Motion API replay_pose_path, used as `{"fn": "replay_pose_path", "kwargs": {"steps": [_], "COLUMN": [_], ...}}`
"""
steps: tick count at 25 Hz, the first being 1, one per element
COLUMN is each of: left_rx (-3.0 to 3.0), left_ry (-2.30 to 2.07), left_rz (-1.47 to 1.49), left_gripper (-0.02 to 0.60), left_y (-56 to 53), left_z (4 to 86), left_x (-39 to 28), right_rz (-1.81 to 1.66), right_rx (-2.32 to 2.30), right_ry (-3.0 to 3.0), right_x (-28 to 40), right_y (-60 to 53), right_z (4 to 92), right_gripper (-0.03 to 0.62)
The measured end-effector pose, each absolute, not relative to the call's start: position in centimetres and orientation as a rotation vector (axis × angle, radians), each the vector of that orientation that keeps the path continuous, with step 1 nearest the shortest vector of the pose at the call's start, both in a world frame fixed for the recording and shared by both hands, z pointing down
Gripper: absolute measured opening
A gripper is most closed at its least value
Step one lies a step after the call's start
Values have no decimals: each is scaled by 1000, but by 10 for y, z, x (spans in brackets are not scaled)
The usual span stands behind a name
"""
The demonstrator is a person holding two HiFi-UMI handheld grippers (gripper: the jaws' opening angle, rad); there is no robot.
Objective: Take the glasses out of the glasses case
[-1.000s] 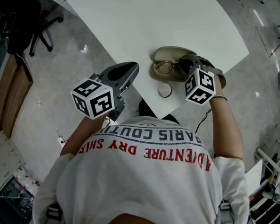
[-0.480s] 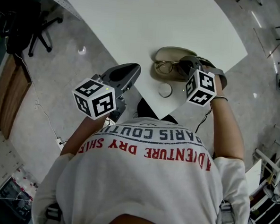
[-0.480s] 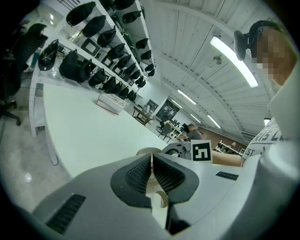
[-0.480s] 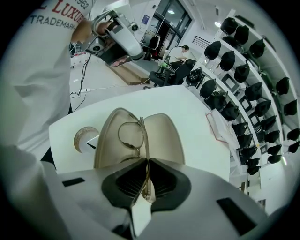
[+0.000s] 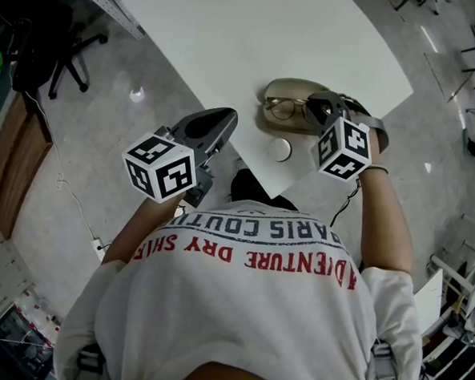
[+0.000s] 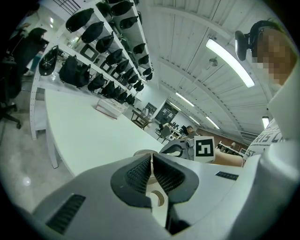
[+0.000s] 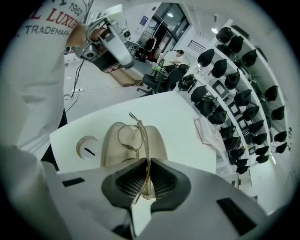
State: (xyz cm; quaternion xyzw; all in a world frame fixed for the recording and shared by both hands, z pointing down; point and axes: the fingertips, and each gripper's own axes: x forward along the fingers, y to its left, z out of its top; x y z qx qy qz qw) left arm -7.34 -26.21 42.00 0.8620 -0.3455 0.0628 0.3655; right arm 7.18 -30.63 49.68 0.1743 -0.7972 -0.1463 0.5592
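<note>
the person in the white t-shirt with red and blue lettering (image 5: 246,306) stood at the corner of a broad white table (image 5: 231,32), a tool in each hand. right of centre in the head view, an open beige oval glasses case (image 5: 274,89) lay near the table's edge, and the thin gold wire-rimmed glasses (image 5: 284,109) showed inside its outline. the right gripper (image 5: 314,111) pointed steeply down over the case's right end. in the right gripper view its jaws (image 7: 146,180) were pinched nearly together on one slim temple arm of the glasses, and the round lenses (image 7: 129,137) hung out ahead of the pads above the case's hollow (image 7: 157,140); i couldn't tell whether the frame was touching the lining. a small round white disc (image 5: 279,150) sat on the table just beside the case's near side, at lower left in the right gripper view (image 7: 86,147). the left gripper (image 5: 217,124) hovered at centre left, well apart from the case, off the table's near edge. in the left gripper view its ribbed pads (image 6: 152,171) were closed against each other with nothing between them. a black office chair (image 5: 38,44) stood on the floor at upper left.
</note>
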Motion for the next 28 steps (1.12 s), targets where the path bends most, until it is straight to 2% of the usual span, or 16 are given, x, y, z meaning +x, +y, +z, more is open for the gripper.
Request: {"fn": "replay_pose_path", "kwargs": {"steps": [9, 20, 28], "left_rx": [2276, 2375, 2440], "left_ry": [-891, -847, -787], "left_rz": [147, 143, 122], "left_gripper": [35, 35, 35], "left_y": [-242, -205, -179], "left_z": [396, 361, 339], "left_x": [-75, -72, -67], "right_rz": [-341, -70, 107], "right_rx": [598, 876, 1014], "right_ry": [-1994, -2370, -2530], "right_x": [65, 49, 52], "right_y": [-285, -222, -178], "right_z": [438, 356, 330], "right_gripper": [40, 40, 40]}}
